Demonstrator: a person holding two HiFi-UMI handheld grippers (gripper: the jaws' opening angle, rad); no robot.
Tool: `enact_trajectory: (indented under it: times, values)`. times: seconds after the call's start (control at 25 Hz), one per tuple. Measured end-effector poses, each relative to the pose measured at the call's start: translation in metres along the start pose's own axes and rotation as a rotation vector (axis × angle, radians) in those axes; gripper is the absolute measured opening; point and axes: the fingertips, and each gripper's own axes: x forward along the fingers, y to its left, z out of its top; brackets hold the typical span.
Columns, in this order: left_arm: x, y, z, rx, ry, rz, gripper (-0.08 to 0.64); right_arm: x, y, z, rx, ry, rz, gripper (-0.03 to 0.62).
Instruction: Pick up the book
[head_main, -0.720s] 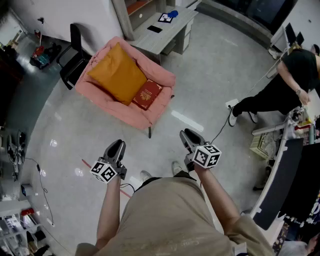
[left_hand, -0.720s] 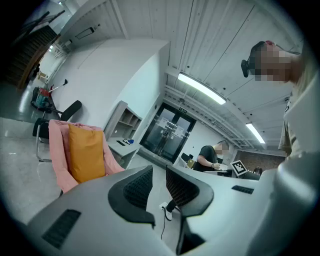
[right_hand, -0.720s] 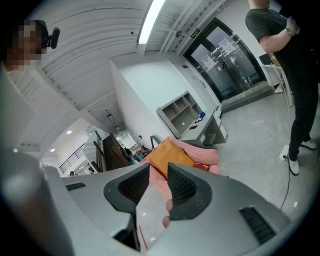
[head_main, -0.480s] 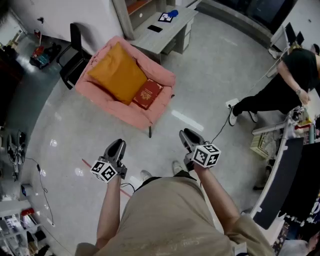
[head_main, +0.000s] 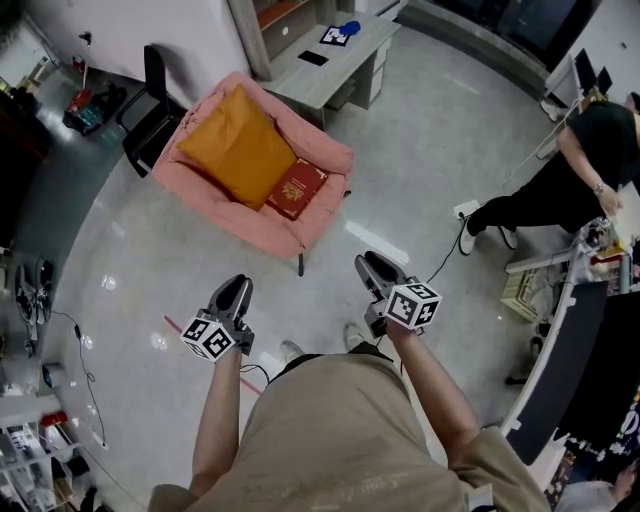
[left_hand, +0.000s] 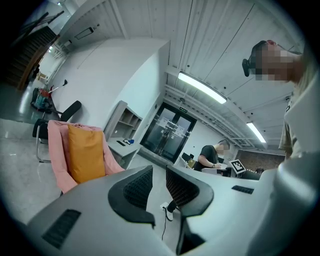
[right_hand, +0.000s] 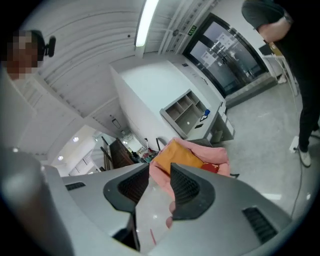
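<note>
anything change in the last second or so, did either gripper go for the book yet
Barely. The right gripper has edged a touch toward the pink armchair; nothing was taken hold of or let go. The left gripper, the red book on the seat and the orange cushion stay as they were, both grippers empty.

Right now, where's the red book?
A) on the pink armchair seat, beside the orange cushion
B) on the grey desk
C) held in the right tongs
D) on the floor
A: the red book lies flat on the seat of the pink armchair, next to the orange cushion.
</note>
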Motion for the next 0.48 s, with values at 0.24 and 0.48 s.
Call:
enact_trajectory:
  times: [0.24, 0.48]
  values:
    - [0.013, -0.013, -0.001, 0.01, -0.006, 0.017, 0.072, -0.003, -0.012, 0.016, 0.117, -0.021, 0.077, 0.181]
    - [0.026, -0.031, -0.006, 0.016, -0.012, 0.054, 0.072, -0.015, -0.036, 0.031, 0.17, -0.02, 0.105, 0.181]
